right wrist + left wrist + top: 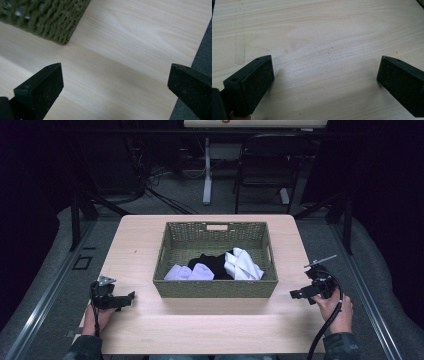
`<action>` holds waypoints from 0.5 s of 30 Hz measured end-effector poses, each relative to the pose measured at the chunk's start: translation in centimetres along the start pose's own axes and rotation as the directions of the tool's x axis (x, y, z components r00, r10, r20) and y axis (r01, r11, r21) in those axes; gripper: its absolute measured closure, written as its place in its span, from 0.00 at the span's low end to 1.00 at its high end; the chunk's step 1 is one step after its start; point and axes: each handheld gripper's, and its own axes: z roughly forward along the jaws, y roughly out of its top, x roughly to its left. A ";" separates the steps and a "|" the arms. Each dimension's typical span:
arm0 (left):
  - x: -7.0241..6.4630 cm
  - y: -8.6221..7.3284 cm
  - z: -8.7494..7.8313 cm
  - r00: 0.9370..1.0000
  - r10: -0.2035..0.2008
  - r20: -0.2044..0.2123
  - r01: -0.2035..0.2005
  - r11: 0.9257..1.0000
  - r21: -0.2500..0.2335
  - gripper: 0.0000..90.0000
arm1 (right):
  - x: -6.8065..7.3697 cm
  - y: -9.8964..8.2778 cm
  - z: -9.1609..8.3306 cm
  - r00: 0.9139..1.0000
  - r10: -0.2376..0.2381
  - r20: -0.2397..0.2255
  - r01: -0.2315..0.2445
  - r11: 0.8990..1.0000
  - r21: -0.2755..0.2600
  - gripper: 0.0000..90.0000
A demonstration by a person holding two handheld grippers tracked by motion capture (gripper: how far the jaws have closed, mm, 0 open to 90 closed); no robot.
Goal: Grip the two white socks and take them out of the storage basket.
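Both grippers are held ready beside the basket, and nothing is grasped yet.

The left gripper (131,296) and the right gripper (294,294) are kept low over the pale wooden table (210,325), each with its jaws spread wide and empty (bare wood is seen between them in both gripper views). The rolled white cloths (190,272) and the black garment (212,263) are lying inside the green woven rectangular basket (215,289), toward its near wall. The step is judged to be the start: next, one gripper must be raised over the rim and lowered onto a cloth.
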 end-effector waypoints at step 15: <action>0.0 0.0 0.0 1.000 -0.001 -0.001 0.001 1.000 0.000 0.01 | 1.3 3.4 -5.0 0.998 -0.067 -0.002 0.067 0.998 -0.023 0.00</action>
